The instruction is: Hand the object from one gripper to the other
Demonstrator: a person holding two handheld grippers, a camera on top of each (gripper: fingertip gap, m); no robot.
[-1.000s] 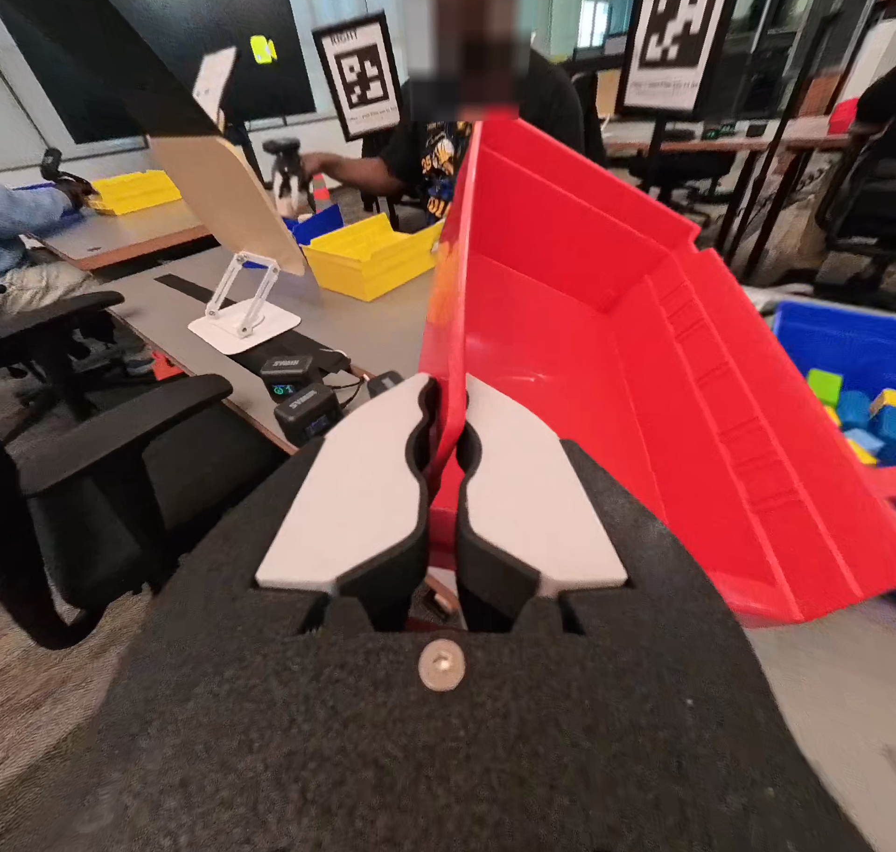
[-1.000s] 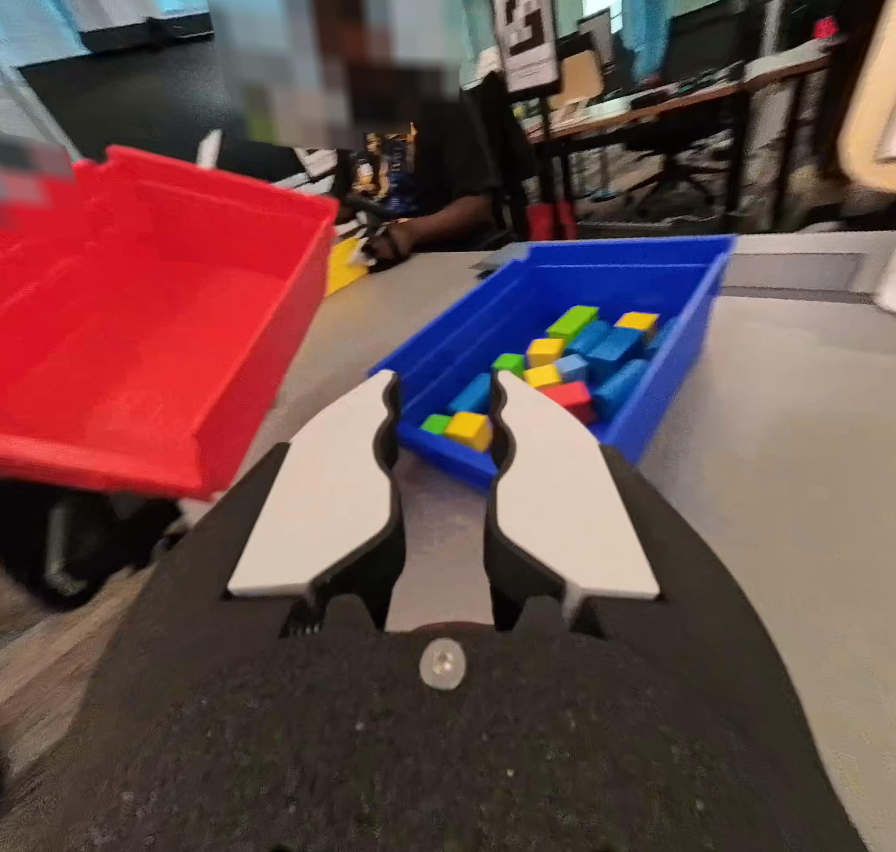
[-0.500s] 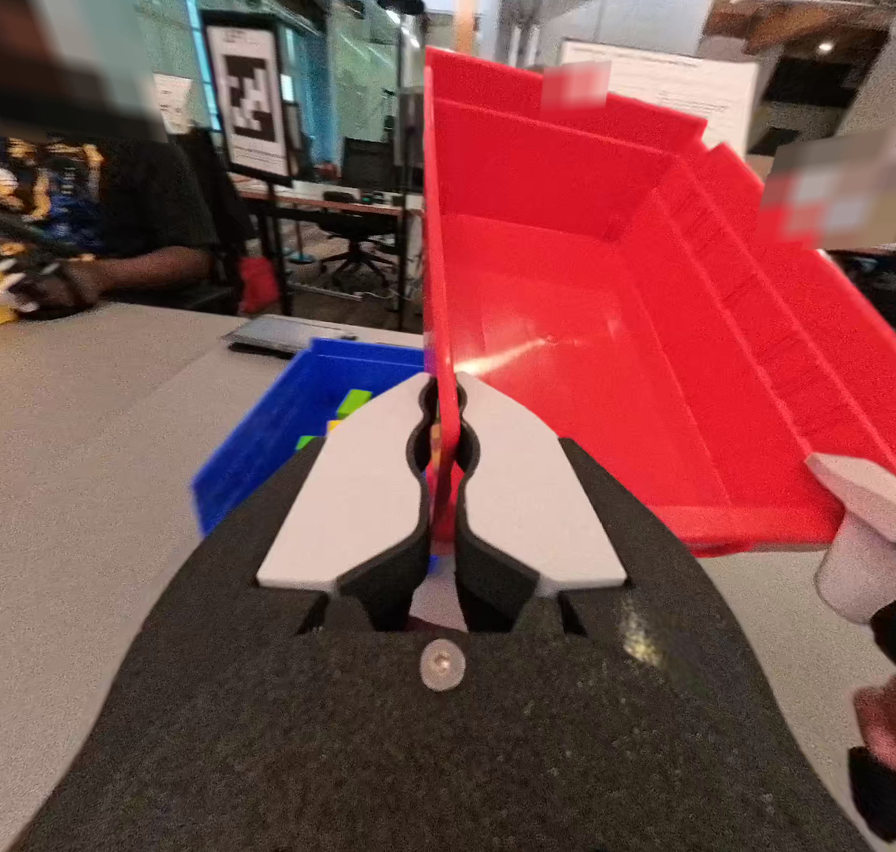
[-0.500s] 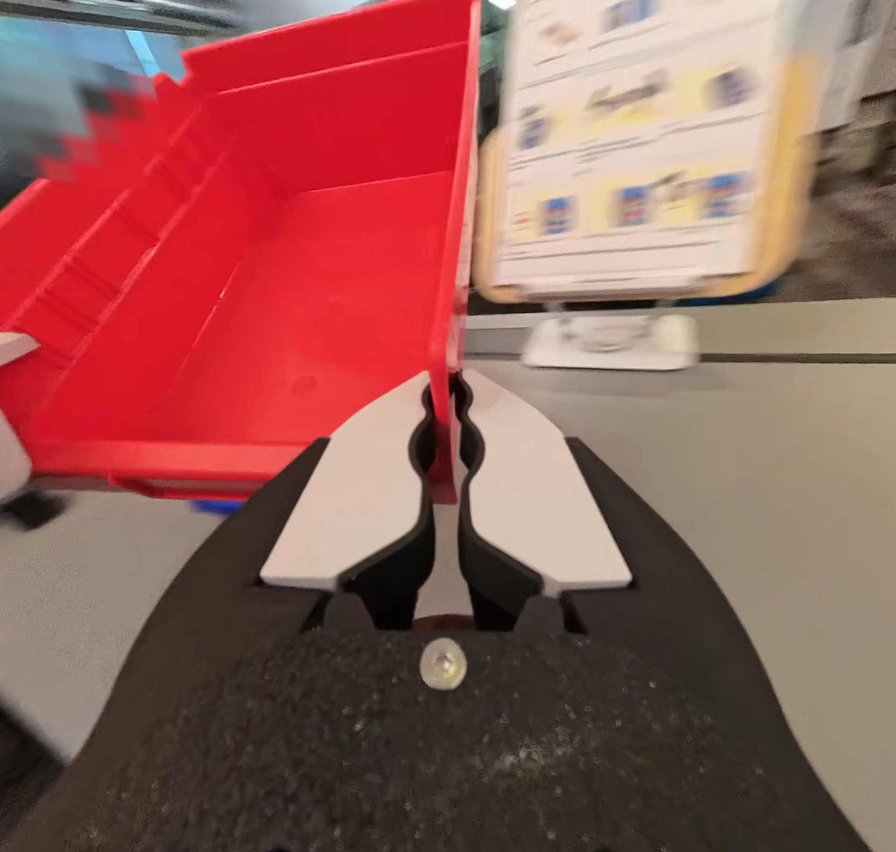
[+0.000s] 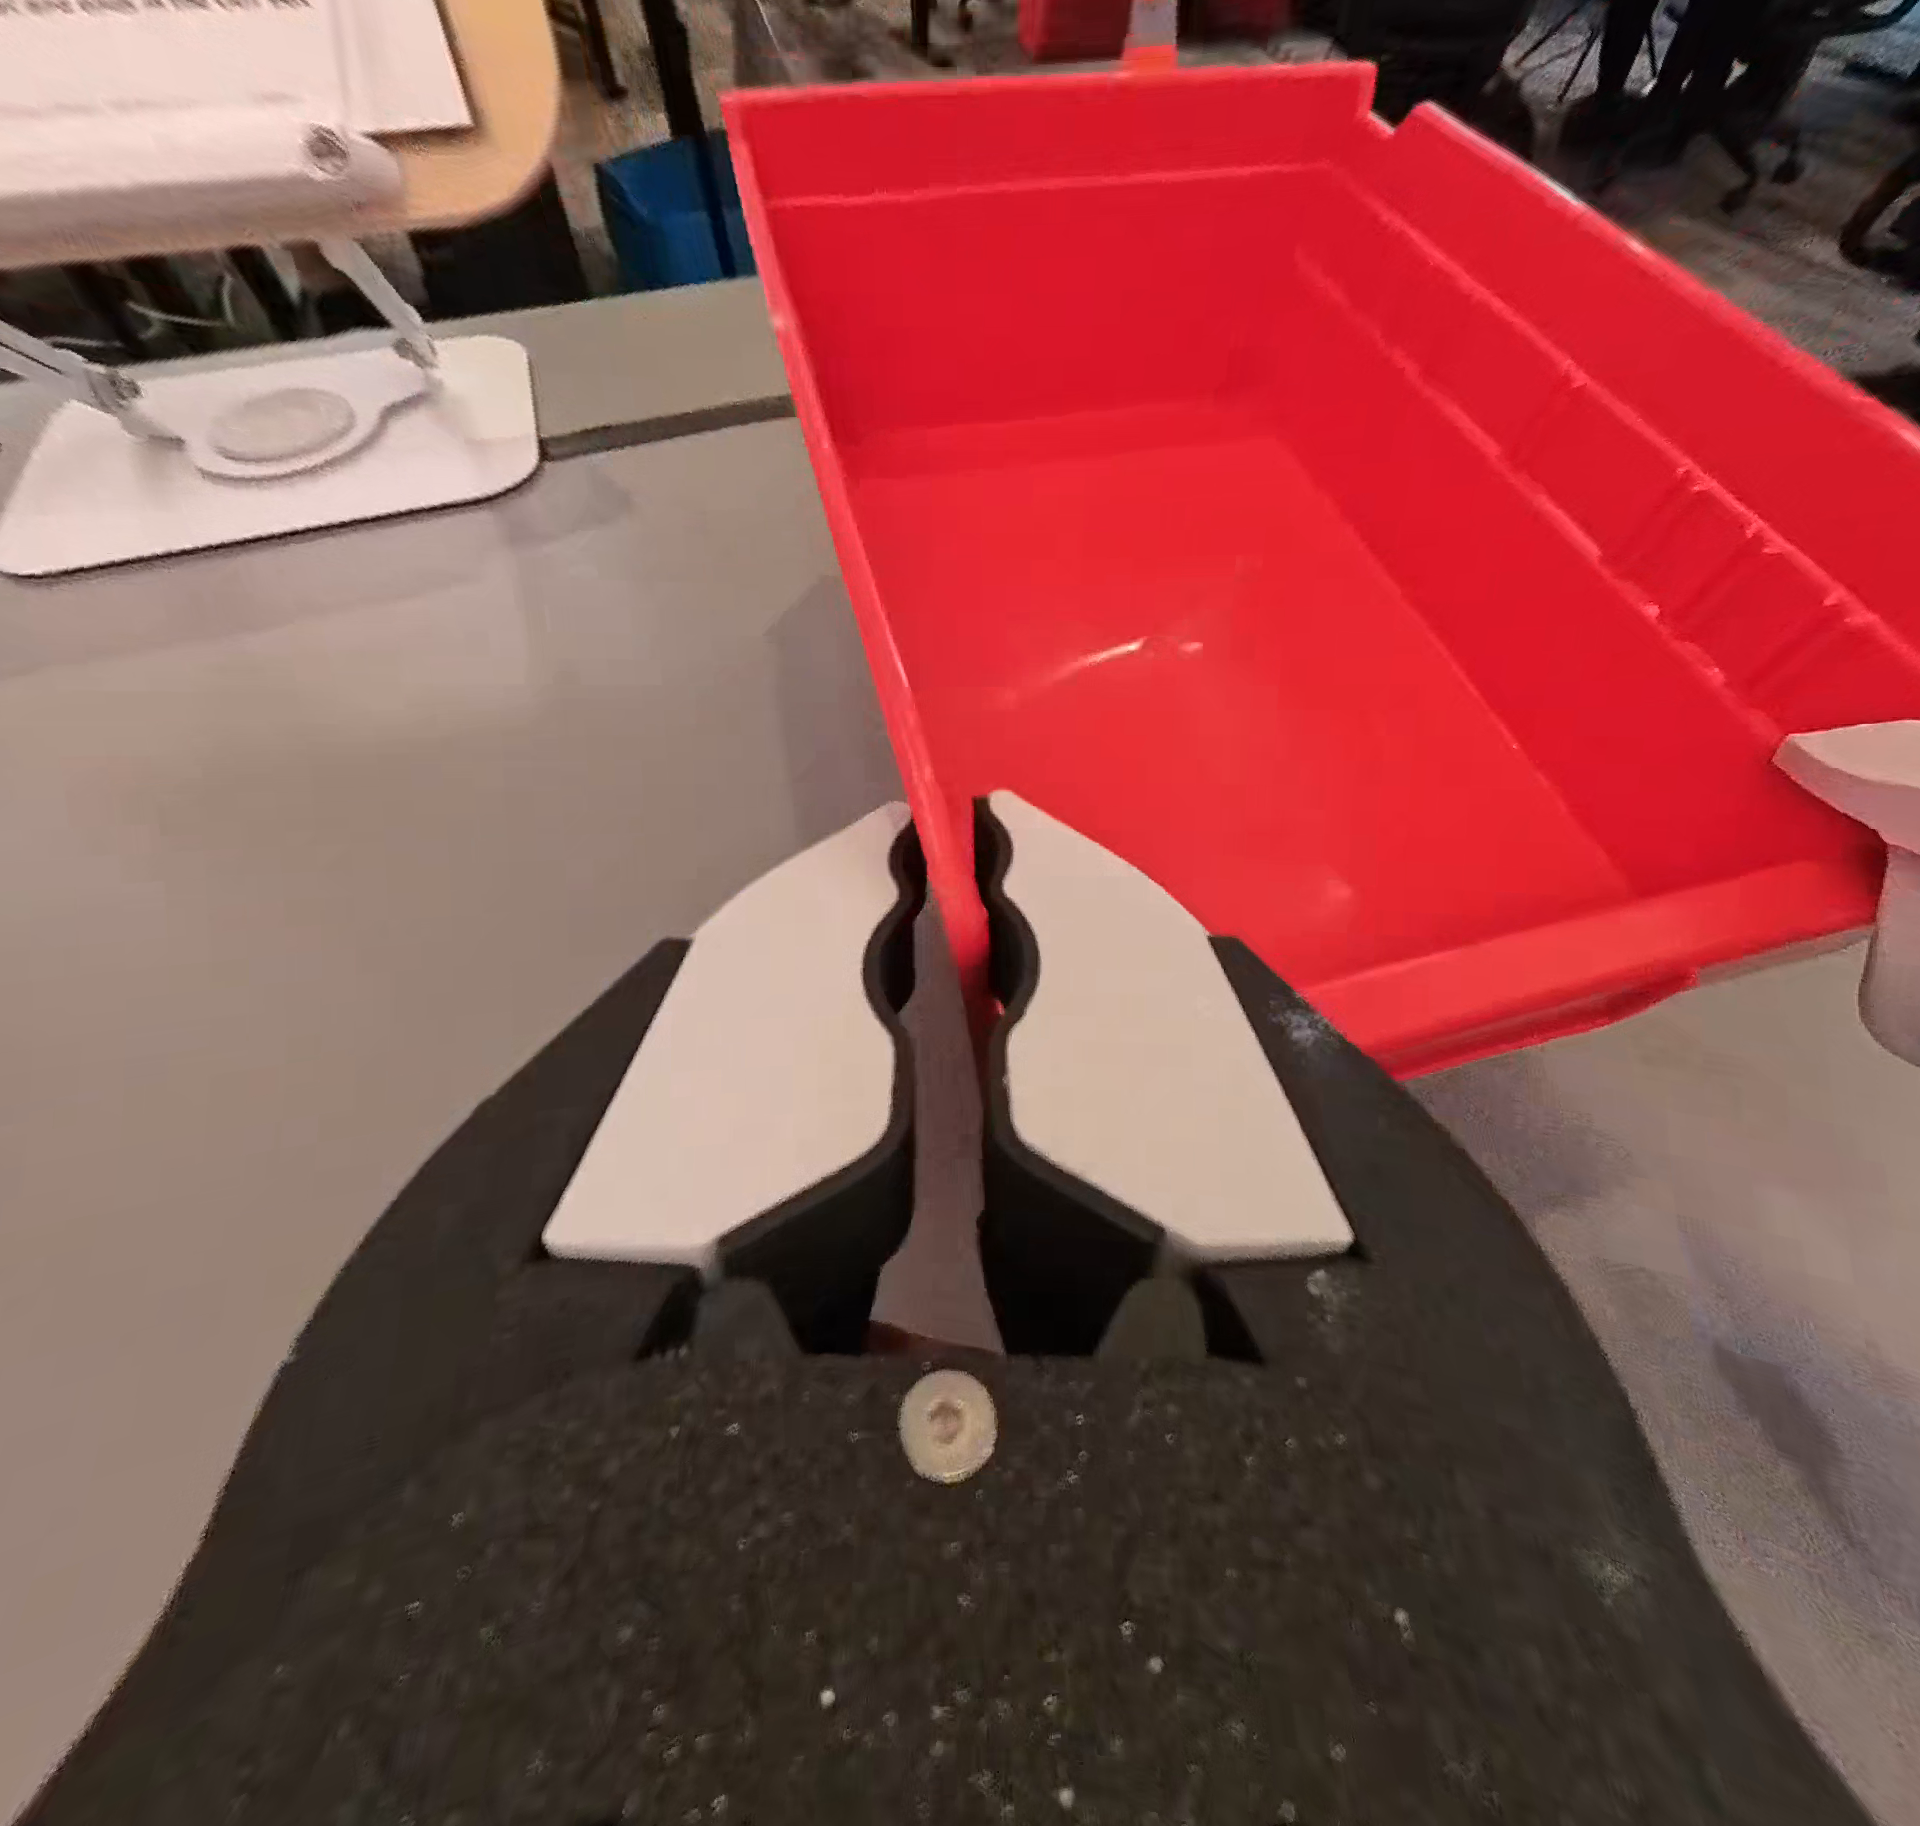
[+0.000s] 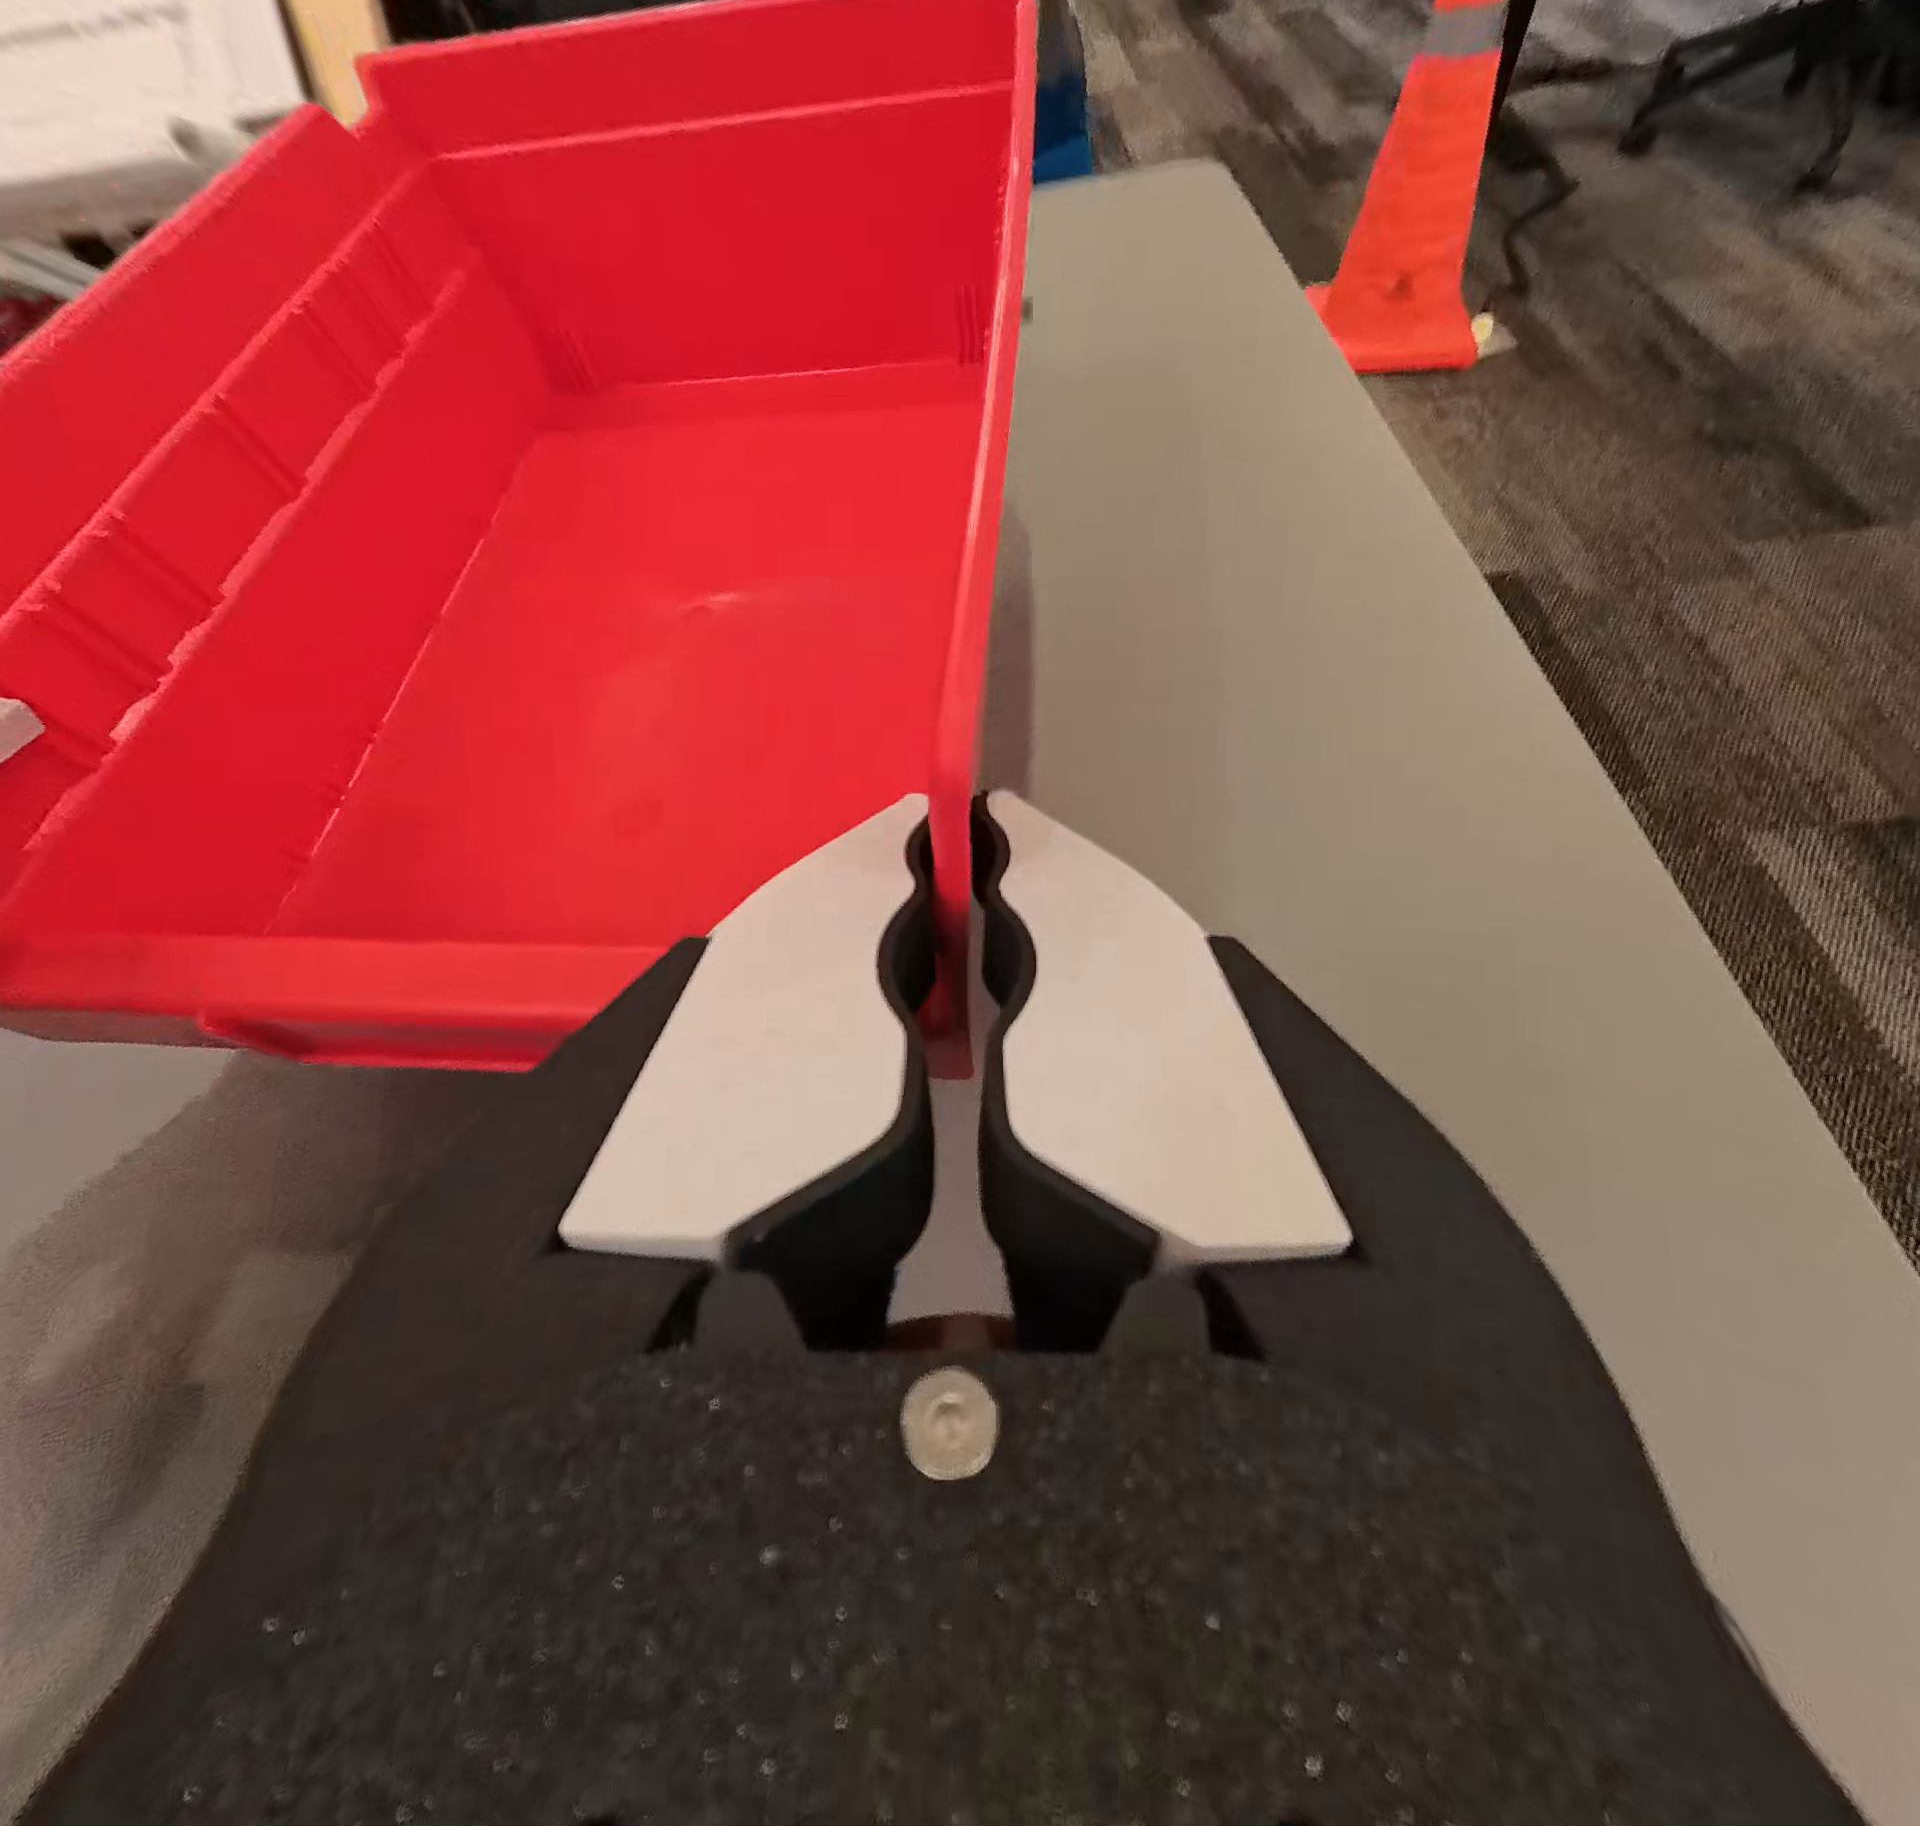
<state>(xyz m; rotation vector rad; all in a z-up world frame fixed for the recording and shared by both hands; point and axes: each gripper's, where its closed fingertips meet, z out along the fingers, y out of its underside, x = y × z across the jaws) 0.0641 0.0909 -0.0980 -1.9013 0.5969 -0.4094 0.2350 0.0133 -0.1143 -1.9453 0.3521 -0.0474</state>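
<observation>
An empty red plastic bin [image 5: 1247, 571] is held above the grey table [image 5: 364, 789]. My left gripper [image 5: 948, 820] is shut on the bin's left side wall near its front corner. My right gripper [image 6: 954, 810] is shut on the bin's right side wall [image 6: 987, 488] near its front corner. The bin [image 6: 623, 633] also fills the left of the right wrist view. A white fingertip of the right gripper [image 5: 1860, 789] shows at the right edge of the left wrist view. A fingertip of the left gripper [image 6: 16, 727] shows at the left edge of the right wrist view.
A white stand [image 5: 270, 446] holding a board with papers [image 5: 208, 41] sits on the table to the left. An orange traffic cone [image 6: 1434, 166] stands on the carpet past the table's right edge [image 6: 1558, 685]. Chairs and desk legs are behind.
Both grippers have swung with the bin; the views now look down on the table. A second ago my right gripper was open and away from the bin; it has since shut on the right wall.
</observation>
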